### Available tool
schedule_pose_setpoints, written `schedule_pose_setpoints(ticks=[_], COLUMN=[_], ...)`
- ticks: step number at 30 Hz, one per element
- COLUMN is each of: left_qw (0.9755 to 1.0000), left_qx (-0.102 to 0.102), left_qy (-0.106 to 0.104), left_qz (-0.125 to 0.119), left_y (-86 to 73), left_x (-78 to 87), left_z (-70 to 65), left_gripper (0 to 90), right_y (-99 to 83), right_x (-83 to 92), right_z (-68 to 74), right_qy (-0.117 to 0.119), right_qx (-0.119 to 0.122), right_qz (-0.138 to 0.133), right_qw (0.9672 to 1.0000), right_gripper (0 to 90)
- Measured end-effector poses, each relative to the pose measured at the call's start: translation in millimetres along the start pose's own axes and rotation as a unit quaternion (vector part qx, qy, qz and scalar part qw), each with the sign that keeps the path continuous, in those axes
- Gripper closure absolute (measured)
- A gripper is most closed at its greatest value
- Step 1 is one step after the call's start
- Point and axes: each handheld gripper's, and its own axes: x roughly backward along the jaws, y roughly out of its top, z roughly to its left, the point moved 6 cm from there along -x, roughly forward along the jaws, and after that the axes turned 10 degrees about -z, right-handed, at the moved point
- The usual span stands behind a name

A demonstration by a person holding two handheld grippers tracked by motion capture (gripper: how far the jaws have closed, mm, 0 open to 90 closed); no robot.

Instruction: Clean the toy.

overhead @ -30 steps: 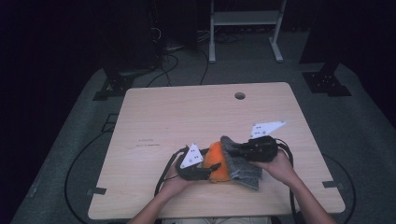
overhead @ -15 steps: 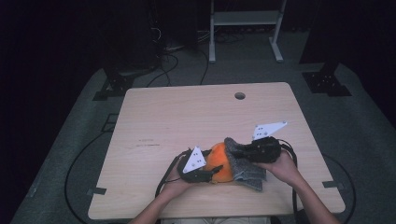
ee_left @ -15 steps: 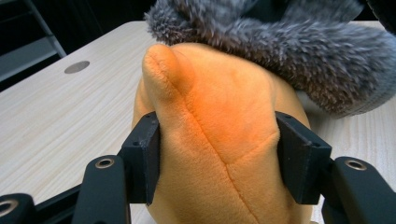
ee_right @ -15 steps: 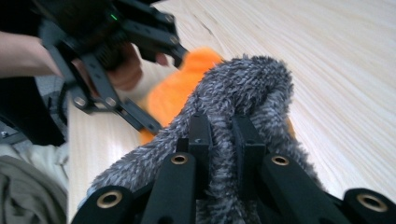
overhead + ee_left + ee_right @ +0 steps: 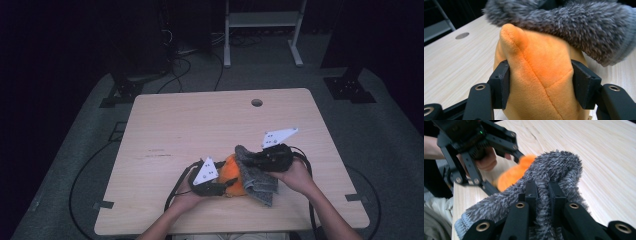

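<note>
You have the orange plush toy point(image 5: 232, 176) pinned at the near edge of the table point(image 5: 200, 125), right of centre, and the grip looks deliberate: your left gripper point(image 5: 216, 186) clamps the toy across its body, jaws partly closed, one pad pressed into each flank, as the left gripper view shows point(image 5: 541, 75). That hold appears meant to anchor the toy while the other tool works the cloth over it

Your right gripper point(image 5: 260, 160) has its jaws nearly together, pinching a fold of the grey fleecy cloth point(image 5: 257, 175); in the right gripper view the pile bulges up between the pads point(image 5: 541, 195). The cloth point(image 5: 564, 22) drapes over the far and right side of the toy, touching it, with one end trailing on the table toward you

Pose: your left hand point(image 5: 187, 197) comes in from the near edge, gripper lying low and pointing right into the toy. Your right hand point(image 5: 295, 175) sits right of the cloth, gripper pointing left and slightly down. The two tools face one another, close together, with the toy between them
</note>
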Motion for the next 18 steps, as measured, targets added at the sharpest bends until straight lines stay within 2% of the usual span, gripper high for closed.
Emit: schedule_pose_setpoints(ticks=[5, 8, 12, 14, 16, 18], left_qw=[0.9998, 0.9994, 0.998, 0.9968, 0.9957, 0.9958], left_qx=[0.019, 0.034, 0.062, 0.078, 0.089, 0.087], left_qy=[-0.001, 0.003, 0.012, 0.018, 0.023, 0.024], left_qz=[0.001, 0.006, 0.007, 0.009, 0.012, 0.014], left_y=[-2.6, -3.8, -6.7, -8.7, -9.8, -9.1], left_x=[1.5, 1.6, 2.1, 2.5, 2.0, 1.3], left_z=[4.4, 8.2, 14.6, 18.6, 21.5, 20.9], left_gripper=[39.0, 39.1, 39.1, 39.1, 39.1, 39.1], right_y=[-24.0, -36.8, -49.7, -49.1, -43.0, -34.6], right_x=[13.2, 19.1, 26.0, 28.0, 25.8, 19.3], right_z=[-6.8, -10.9, -13.3, -8.0, 5.2, 14.9], right_qy=[-0.021, -0.034, -0.049, -0.048, -0.033, -0.026], right_qx=[-0.025, -0.029, -0.04, -0.035, -0.016, 0.005], right_qz=[-0.001, 0.009, 0.017, 0.008, -0.009, -0.016], right_qw=[0.9994, 0.999, 0.9978, 0.9982, 0.9993, 0.9995], right_gripper=[79.9, 79.9, 79.9, 79.9, 79.8, 79.8])
